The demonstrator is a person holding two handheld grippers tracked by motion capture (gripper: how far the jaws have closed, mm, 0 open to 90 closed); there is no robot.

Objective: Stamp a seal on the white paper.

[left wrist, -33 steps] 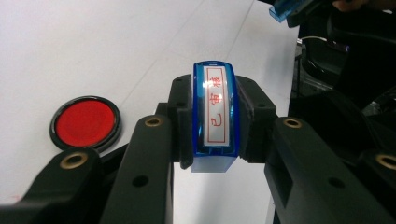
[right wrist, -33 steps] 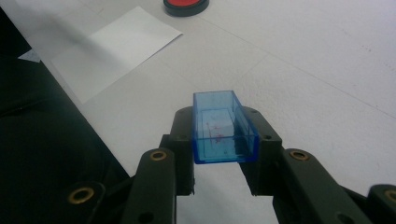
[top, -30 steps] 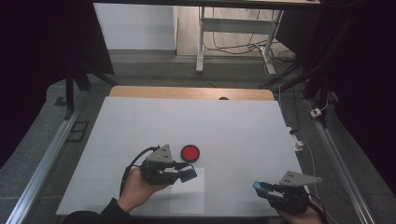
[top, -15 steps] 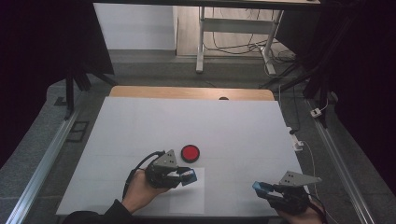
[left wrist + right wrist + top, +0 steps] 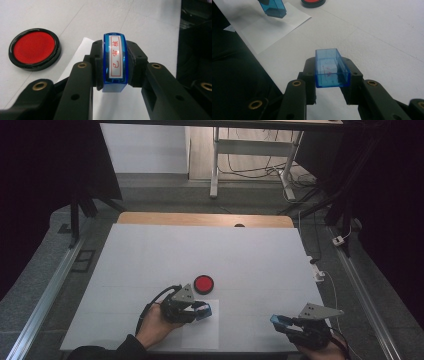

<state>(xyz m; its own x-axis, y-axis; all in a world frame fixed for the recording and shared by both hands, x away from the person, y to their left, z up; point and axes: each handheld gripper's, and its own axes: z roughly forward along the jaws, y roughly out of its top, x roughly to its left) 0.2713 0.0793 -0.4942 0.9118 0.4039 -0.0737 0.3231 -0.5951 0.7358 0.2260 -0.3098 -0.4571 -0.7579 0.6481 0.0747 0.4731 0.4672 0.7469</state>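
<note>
My left gripper (image 5: 203,310) is shut on a blue stamp (image 5: 115,62) whose white label bears red characters. The stamp also appears at the top left of the right gripper view (image 5: 272,7). It is held low over the upper corner of a white paper sheet (image 5: 202,334); I cannot tell whether it touches. A round red ink pad (image 5: 204,283) in a black case lies just beyond the sheet. Near the table's front right, my right gripper (image 5: 281,322) is shut on the stamp's clear blue cap (image 5: 331,68), open side up.
The white table top (image 5: 210,255) stretches far ahead and to both sides. A wooden strip (image 5: 200,219) runs along its far edge. Metal rails (image 5: 47,295) flank the table, and cables with a small white plug (image 5: 319,274) lie at the right edge.
My left gripper has sunk toward the paper with the stamp and edged slightly right. The right gripper and its cap have stayed put.
</note>
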